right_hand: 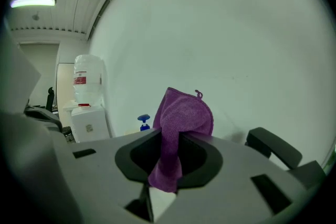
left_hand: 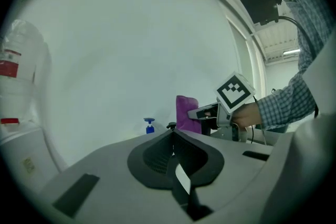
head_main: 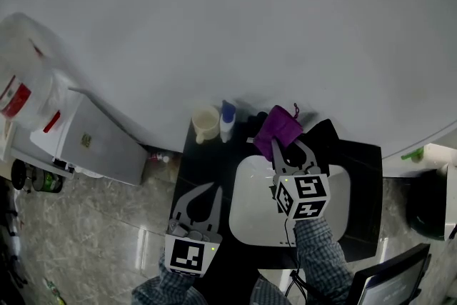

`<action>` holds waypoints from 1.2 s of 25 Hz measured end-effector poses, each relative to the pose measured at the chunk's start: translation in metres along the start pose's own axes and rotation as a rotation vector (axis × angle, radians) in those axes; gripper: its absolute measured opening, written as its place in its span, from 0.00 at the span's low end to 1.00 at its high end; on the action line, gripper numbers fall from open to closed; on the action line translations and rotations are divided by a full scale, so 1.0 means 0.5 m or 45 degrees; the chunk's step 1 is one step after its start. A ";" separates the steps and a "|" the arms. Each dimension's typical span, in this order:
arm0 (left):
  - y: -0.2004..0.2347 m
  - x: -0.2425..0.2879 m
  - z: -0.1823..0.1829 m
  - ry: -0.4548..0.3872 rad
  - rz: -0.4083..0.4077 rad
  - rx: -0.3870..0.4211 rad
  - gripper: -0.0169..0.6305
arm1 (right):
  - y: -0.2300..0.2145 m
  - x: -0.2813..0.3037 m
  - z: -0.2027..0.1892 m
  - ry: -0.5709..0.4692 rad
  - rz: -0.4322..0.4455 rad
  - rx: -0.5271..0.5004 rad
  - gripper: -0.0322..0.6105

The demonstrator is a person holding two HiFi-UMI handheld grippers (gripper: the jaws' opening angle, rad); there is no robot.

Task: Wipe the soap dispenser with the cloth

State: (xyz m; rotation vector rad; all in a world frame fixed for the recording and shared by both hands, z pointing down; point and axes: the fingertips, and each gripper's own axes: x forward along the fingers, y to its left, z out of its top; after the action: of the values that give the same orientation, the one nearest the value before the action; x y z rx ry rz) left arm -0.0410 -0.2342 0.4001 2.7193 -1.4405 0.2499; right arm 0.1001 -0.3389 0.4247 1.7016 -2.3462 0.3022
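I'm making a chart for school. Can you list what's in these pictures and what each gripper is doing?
left gripper: fingers shut, empty
right gripper: shut on the purple cloth
dispenser: blue top, upright by the wall, apart from the cloth
cup: just left of the dispenser
sink: white, below the right gripper

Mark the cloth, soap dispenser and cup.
cloth (right_hand: 184,113), right gripper view, bunched upper fold.
soap dispenser (head_main: 226,129), head view, white body.
cup (head_main: 205,129), head view, outer wall.
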 end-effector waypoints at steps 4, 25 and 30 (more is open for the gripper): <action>0.009 0.006 -0.001 0.012 0.023 0.001 0.03 | -0.008 0.046 0.018 0.012 0.023 -0.022 0.17; -0.019 0.039 -0.007 0.036 -0.005 0.067 0.03 | -0.096 0.143 -0.174 0.316 -0.040 0.051 0.17; -0.020 0.035 -0.018 0.052 -0.013 0.080 0.03 | -0.108 0.131 -0.271 0.448 -0.093 0.091 0.17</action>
State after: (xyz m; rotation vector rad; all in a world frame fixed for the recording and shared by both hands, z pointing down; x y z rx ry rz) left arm -0.0241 -0.2415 0.4124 2.7524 -1.4322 0.3543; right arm 0.1401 -0.3745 0.5753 1.6069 -2.0364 0.6236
